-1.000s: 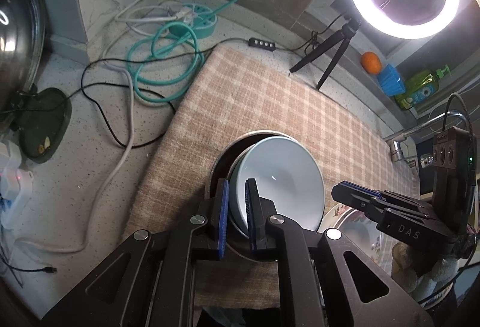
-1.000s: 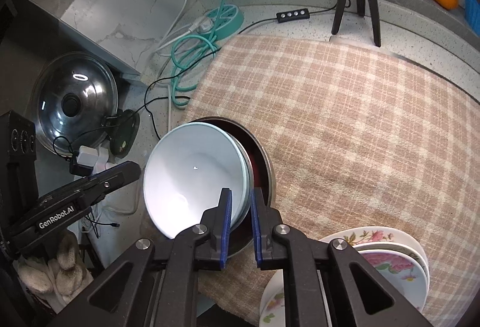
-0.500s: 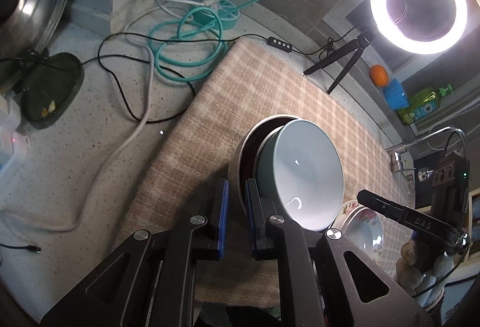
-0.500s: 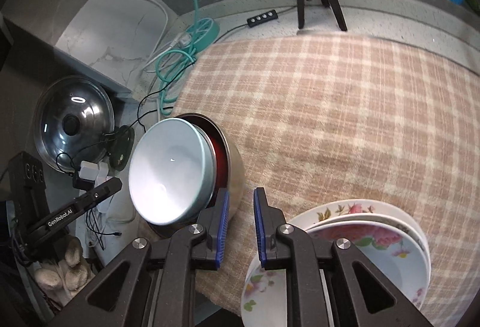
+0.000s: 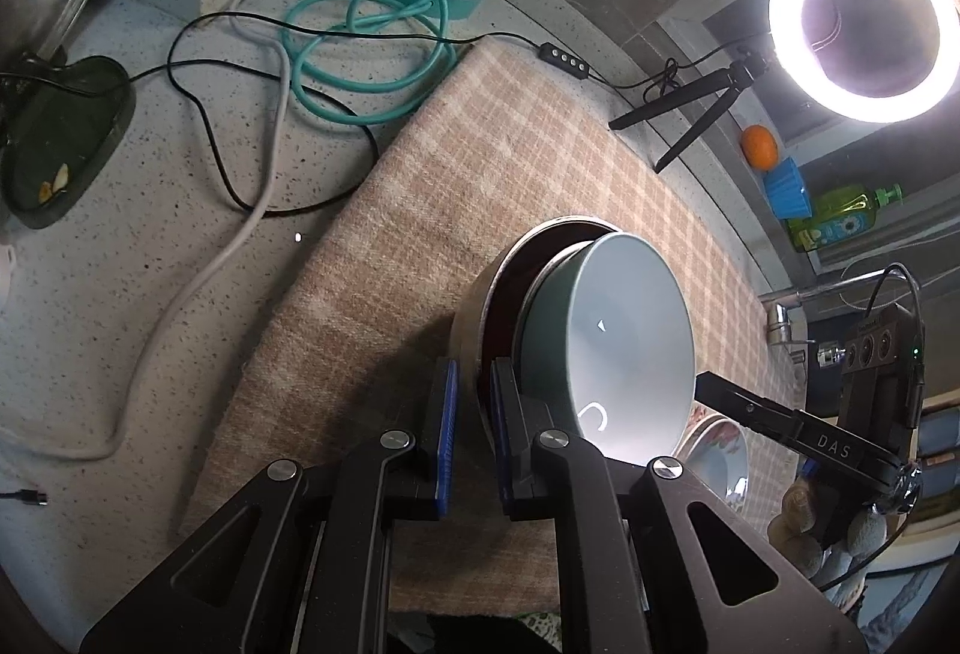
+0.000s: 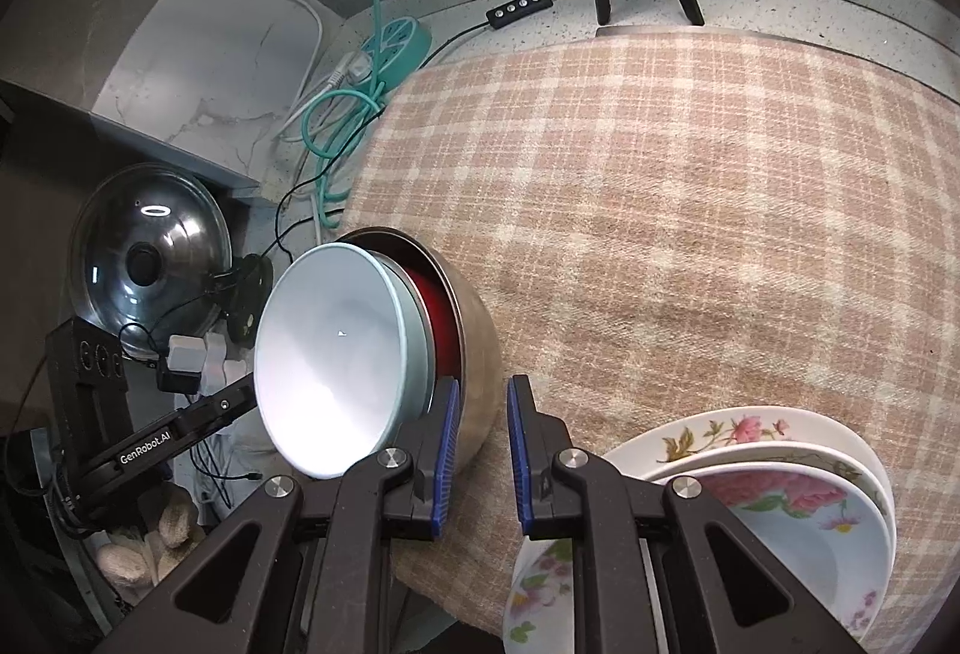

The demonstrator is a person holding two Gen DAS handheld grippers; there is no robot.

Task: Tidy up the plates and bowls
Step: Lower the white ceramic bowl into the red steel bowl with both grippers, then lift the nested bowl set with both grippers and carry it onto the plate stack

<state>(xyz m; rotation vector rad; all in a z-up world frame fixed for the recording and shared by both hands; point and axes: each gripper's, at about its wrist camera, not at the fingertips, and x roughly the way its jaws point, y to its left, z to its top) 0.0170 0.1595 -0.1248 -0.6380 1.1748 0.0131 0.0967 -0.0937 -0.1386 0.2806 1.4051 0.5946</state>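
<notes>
A speckled stone counter [image 5: 150, 258] carries a beige checked cloth [image 6: 690, 210] spread over most of its middle. On the cloth's near left part sits a steel bowl [image 6: 477, 354] with a red inner wall, and nested inside it, tilted up on edge, is a pale blue bowl [image 6: 330, 348] whose open face turns toward the left-hand side in the right wrist view. At the cloth's near right corner lies a stack of flowered plates [image 6: 780, 480], several deep, overlapping the cloth's edge.

The left gripper [image 5: 474, 414] has its blue pads closed on the steel bowl's rim, one pad outside the wall, the other inside beside the blue bowl. The right gripper [image 6: 483, 450] hangs just beside the steel bowl's outer wall, its pads slightly parted and holding nothing; cloth shows in the gap.

Behind, a lit ring light [image 5: 864, 18] stands on a small black tripod [image 5: 690, 108]. A steel pot lid [image 6: 150, 258] leans at the far left, with coiled teal cable [image 5: 366, 54] near it, and an orange [image 5: 759, 147] lies on the back ledge
</notes>
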